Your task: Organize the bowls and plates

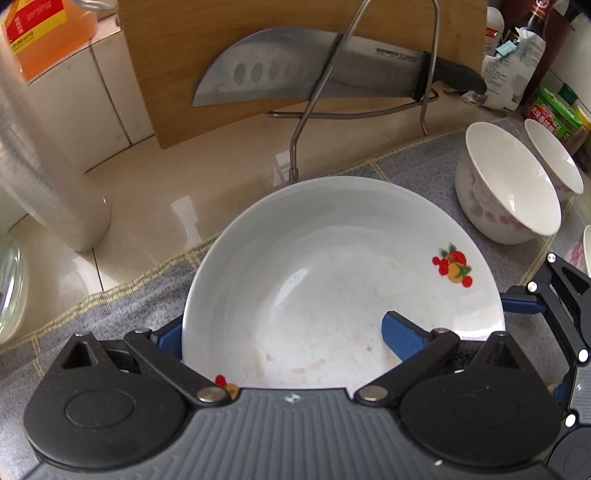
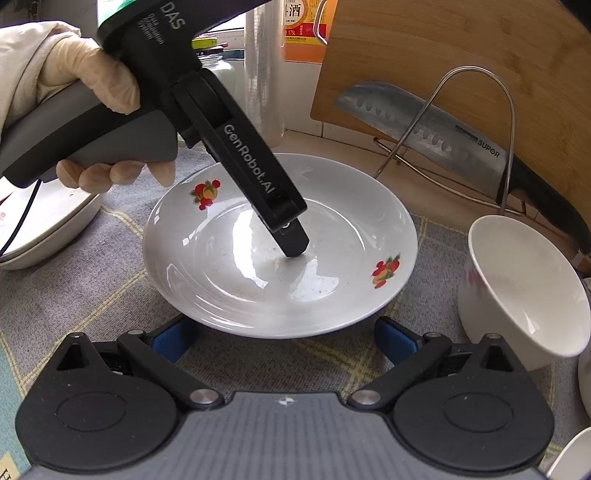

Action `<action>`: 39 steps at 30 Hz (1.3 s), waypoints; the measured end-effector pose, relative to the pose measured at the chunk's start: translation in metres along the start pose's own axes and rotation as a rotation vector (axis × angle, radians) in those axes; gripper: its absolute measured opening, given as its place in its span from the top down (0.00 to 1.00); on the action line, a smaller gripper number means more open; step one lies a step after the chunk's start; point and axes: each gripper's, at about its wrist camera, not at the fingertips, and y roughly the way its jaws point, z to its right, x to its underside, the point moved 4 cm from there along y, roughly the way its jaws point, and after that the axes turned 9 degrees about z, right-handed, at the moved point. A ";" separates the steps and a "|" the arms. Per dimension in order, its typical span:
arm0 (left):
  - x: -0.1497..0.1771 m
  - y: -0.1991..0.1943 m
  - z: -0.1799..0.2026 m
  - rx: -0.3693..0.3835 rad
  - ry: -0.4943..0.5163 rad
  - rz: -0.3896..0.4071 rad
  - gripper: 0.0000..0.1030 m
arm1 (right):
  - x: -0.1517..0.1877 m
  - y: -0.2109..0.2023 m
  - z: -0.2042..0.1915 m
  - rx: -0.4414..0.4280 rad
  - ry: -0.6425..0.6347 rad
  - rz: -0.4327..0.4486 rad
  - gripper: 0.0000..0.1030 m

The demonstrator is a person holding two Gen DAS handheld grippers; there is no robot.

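Note:
A white plate with fruit prints (image 1: pixel 332 273) (image 2: pixel 280 254) rests on a grey cloth. My left gripper (image 1: pixel 284 336) straddles the plate's near rim, with one blue finger (image 1: pixel 402 334) over the inside and the other (image 1: pixel 168 334) under the rim; in the right wrist view its upper finger (image 2: pixel 291 240) touches the plate's middle. I cannot tell whether it is clamped. My right gripper (image 2: pixel 284 339) is open and empty, just in front of the plate's near edge, its blue fingers (image 2: pixel 397 341) wide apart. Two white floral bowls (image 1: pixel 506 188) (image 2: pixel 517 284) stand to the right.
A wooden cutting board (image 1: pixel 258 44) with a cleaver (image 1: pixel 306 70) (image 2: pixel 424 136) in a wire rack (image 2: pixel 476 122) stands behind. A roll of film (image 1: pixel 44 162), an orange bottle (image 1: pixel 48 33), packets (image 1: pixel 554 114) and a white dish at the left (image 2: pixel 48 229) surround the grey cloth (image 2: pixel 92 266).

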 end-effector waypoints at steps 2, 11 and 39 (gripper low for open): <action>-0.001 0.002 0.001 0.000 0.002 0.002 0.00 | 0.001 -0.001 0.000 -0.001 -0.001 0.002 0.00; -0.005 -0.001 -0.004 0.041 -0.002 -0.012 0.02 | -0.002 -0.002 0.004 0.003 -0.010 -0.006 0.00; -0.021 0.003 -0.013 0.167 0.041 -0.049 0.06 | -0.009 0.010 0.000 -0.051 -0.044 0.006 0.00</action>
